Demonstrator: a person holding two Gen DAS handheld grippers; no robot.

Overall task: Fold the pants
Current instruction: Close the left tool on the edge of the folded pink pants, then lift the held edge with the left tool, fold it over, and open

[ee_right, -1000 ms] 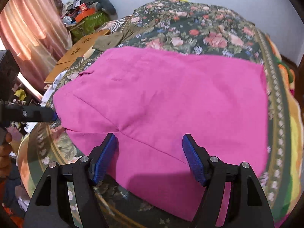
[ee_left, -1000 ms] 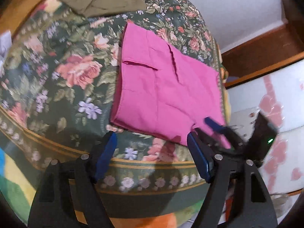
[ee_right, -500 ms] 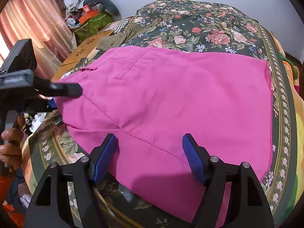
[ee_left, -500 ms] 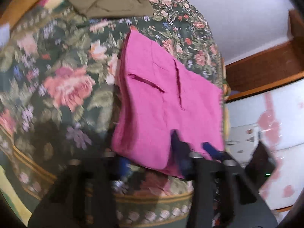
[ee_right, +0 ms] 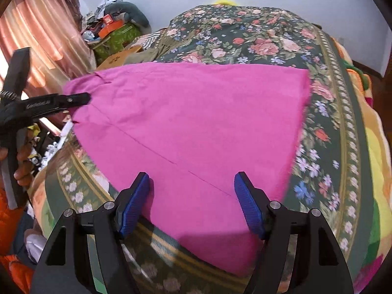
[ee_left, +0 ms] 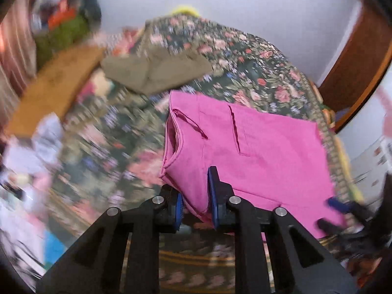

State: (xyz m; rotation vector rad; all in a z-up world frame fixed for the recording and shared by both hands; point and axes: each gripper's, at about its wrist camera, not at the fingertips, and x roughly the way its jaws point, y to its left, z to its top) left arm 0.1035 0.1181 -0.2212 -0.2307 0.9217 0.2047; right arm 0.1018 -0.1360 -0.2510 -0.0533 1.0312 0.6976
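The pink pants [ee_left: 247, 152] lie folded on the floral bedspread [ee_left: 245, 56]; they also fill the right wrist view [ee_right: 196, 122]. My left gripper [ee_left: 196, 201] is shut on the near waist corner of the pants, with fabric pinched between its blue pads. It shows at the left of the right wrist view [ee_right: 73, 99], at the pants' edge. My right gripper [ee_right: 192, 201] is open, its blue pads straddling the near edge of the pants. It appears blurred at the lower right of the left wrist view [ee_left: 330, 213].
Olive green pants [ee_left: 156, 71] lie folded at the far side of the bed. A cardboard box [ee_left: 54, 90] and a clutter pile [ee_right: 110, 29] sit beyond the bed by a pink curtain [ee_right: 44, 36]. A wooden door frame [ee_left: 357, 56] stands at right.
My left gripper moved in onto the pants' waist corner and shut on it, then swung, so its view is blurred. The right gripper stayed open and shifted slightly along the near edge.
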